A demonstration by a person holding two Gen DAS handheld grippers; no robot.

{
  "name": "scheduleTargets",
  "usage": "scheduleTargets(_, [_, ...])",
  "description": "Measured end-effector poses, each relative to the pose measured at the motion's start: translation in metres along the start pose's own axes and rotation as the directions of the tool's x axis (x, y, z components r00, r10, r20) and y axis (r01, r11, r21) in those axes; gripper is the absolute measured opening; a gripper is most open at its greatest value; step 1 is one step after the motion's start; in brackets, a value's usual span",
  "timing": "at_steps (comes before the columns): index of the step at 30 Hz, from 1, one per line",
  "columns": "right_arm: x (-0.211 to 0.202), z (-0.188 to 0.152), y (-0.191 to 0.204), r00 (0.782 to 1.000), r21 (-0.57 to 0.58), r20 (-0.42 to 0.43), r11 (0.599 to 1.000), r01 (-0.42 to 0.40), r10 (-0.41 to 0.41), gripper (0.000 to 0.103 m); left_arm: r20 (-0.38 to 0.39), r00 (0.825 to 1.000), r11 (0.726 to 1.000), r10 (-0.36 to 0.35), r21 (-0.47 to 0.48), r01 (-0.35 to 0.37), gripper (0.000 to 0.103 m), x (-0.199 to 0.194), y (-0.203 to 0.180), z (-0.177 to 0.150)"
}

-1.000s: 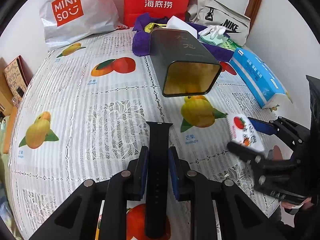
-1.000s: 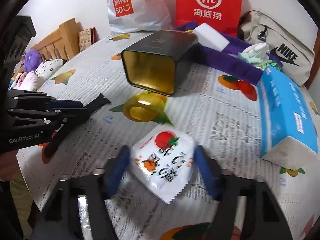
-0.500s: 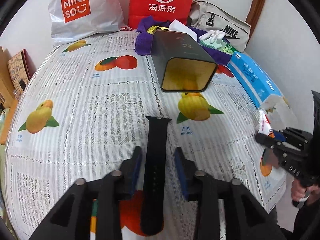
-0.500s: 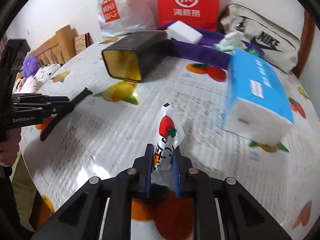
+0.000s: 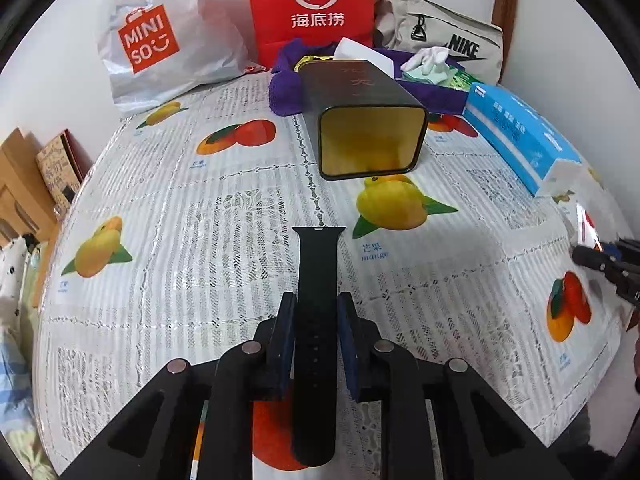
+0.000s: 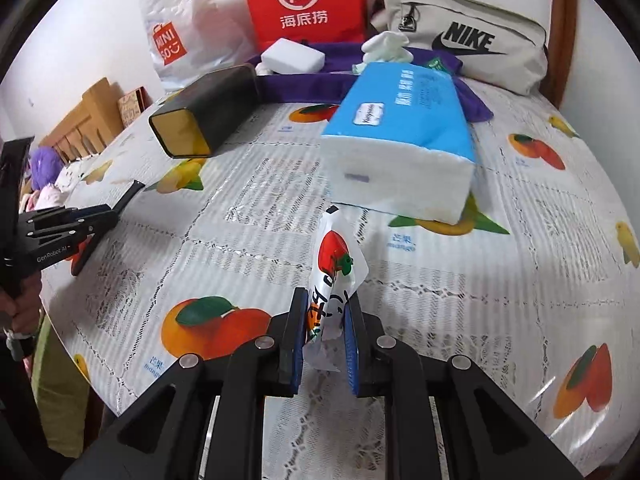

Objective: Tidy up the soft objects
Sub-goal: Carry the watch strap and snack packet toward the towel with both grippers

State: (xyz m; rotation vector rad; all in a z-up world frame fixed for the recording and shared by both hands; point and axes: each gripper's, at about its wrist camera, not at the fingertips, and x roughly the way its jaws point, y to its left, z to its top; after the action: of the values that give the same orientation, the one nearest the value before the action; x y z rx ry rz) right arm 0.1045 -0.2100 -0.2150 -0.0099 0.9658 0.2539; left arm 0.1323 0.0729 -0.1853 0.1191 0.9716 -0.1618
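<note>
We hold a two-finger gripper in each hand over a round table covered with a white lace-pattern cloth printed with fruit (image 5: 224, 216).

Left gripper (image 5: 316, 320): the jaws are closing on a black flexible watch strap (image 5: 318, 272), and the blue pads press its two edges. The strap runs forward between the fingers, its far end pointing toward a dark rectangular tin lying on its side with a gold interior (image 5: 370, 136).

Right gripper (image 6: 325, 312): the jaws stand nearly closed and clamp a small white sachet printed with a red fruit (image 6: 334, 264). The sachet stands on edge between the pads, just in front of a blue and white soft tissue pack (image 6: 400, 140).

At the far edge of the table we see a purple cloth (image 6: 312, 80), a white sponge block (image 6: 292, 56), a red paper bag (image 5: 310, 4), a white plastic shopping bag (image 5: 160, 36) and a beige zipped pouch (image 6: 460, 40).
</note>
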Motion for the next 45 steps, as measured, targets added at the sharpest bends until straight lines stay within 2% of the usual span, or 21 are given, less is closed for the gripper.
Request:
scheduleTargets(4, [-0.005,0.004,0.001,1.0,-0.003,0.003,1.0,-0.005,0.005,0.017,-0.008,0.998,0.997,-0.058,-0.05,0.058,0.019,-0.005,0.002,0.002])
scheduleTargets(12, [-0.024,0.018,-0.003,0.999,-0.004,0.031,0.999,-0.039,0.039,0.017,0.026,0.996,0.996,-0.08,-0.045,0.081,0.019,-0.028,-0.01,0.016])
scheduleTargets(19, [-0.041,0.035,0.003,0.995,-0.042,0.046,0.996,-0.084,0.086,0.017,0.075,0.988,0.988,-0.131,-0.069,0.137,0.02,-0.046,-0.009,0.038])
scheduleTargets(35, [-0.066,0.081,-0.005,0.984,-0.063,0.127,0.991,-0.119,0.126,0.017,0.132,0.978,0.984,-0.161,-0.055,0.17,0.02,-0.061,-0.017,0.093])
scheduleTargets(45, [-0.061,0.112,-0.017,0.981,-0.035,0.145,0.992,-0.122,0.126,0.017,0.143,0.974,0.98,-0.177,-0.06,0.187,0.02,-0.056,-0.017,0.12])
